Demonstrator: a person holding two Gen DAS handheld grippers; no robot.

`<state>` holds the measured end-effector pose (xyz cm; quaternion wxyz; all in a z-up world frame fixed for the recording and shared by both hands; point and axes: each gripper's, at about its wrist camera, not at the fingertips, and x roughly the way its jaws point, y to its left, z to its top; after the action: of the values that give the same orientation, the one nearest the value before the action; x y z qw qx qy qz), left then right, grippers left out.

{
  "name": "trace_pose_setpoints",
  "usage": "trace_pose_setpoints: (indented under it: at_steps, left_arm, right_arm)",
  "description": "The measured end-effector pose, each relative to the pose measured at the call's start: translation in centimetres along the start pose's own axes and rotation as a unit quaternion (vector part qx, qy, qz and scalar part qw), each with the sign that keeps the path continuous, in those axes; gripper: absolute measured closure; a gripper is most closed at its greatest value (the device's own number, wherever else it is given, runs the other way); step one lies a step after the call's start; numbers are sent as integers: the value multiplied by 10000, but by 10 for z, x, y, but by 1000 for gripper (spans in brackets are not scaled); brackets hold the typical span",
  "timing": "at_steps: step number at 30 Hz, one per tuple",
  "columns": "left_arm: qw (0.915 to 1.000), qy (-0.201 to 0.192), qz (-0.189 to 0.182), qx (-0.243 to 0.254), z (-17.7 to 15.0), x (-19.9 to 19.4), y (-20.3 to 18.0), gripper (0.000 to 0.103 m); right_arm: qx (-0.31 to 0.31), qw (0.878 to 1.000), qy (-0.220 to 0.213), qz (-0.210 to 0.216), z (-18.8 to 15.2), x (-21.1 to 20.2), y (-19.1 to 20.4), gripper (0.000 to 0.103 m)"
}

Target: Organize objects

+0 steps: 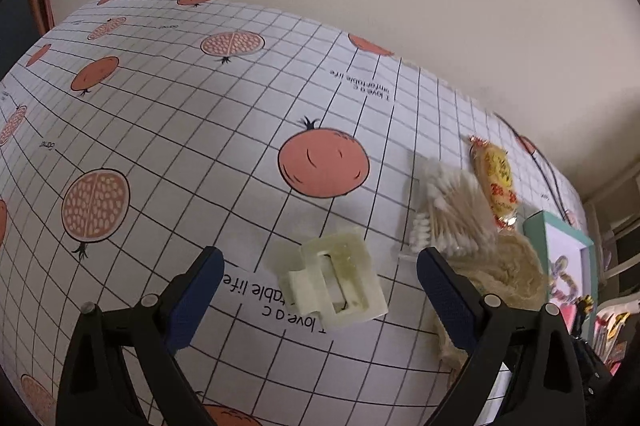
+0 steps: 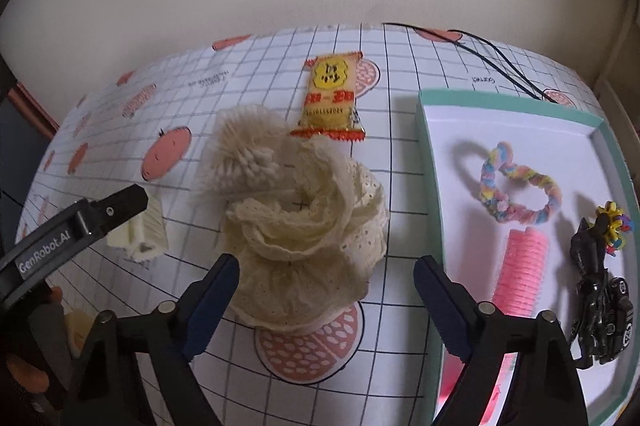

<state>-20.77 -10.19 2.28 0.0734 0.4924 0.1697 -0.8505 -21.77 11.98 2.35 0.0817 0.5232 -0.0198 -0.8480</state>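
A pale cream hair claw clip [image 1: 336, 278] lies on the pomegranate-print tablecloth [image 1: 160, 130], between the spread fingers of my left gripper [image 1: 320, 290], which is open and touches nothing. A cream lace scrunchie [image 2: 312, 226] sits just ahead of my right gripper [image 2: 326, 298], also open and empty. Behind the scrunchie lie a bundle of cotton swabs [image 2: 244, 154] and a yellow snack packet [image 2: 330, 94]. In the right wrist view the left gripper's finger [image 2: 108, 214] covers part of the claw clip [image 2: 140, 234].
A teal-rimmed white tray [image 2: 428, 162] at the right holds a pastel fuzzy loop [image 2: 520, 186], a pink hair roller [image 2: 520, 270], a black toy car [image 2: 600, 302] and a small colourful clip [image 2: 614, 226]. A black cable [image 2: 480, 54] runs along the table's back edge by the wall.
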Motion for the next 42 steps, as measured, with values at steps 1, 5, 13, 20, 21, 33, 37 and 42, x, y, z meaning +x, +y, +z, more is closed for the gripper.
trace_pose_setpoints:
  at_steps: [1,5,13,20,21,33,37,42]
  left_arm:
    - [10000,49,23,13,-1,3,0,6]
    - [9998,160,66,31,-4,8,-1,6]
    - [9997,239,-13,95,-9,14,-3,6]
    - [9994,239,-19,231,-10,14,-9,7]
    - [9995,237,-24,219,-9,16,-9,9]
    - [9992,211,61,339,-8,15,-13,36]
    - [9990,234,66,382,-8,14,-14,43]
    - [9986,207,76,477,-9,11,-17,47]
  right_arm:
    - [-49,10000,-25,-44,0,0,1,15]
    - [-93,10000,21,-17,-1,3,2,23]
    - [-129,9998,148,61,-5,10,4,48]
    - [-83,9995,196,227,-6,11,4,66]
    - [-82,9995,199,249,-6,11,4,70]
    - [-93,9989,228,389,-6,9,6,85]
    - [-108,9989,231,401,-6,8,6,86]
    - [-83,9988,228,427,-5,7,5,88]
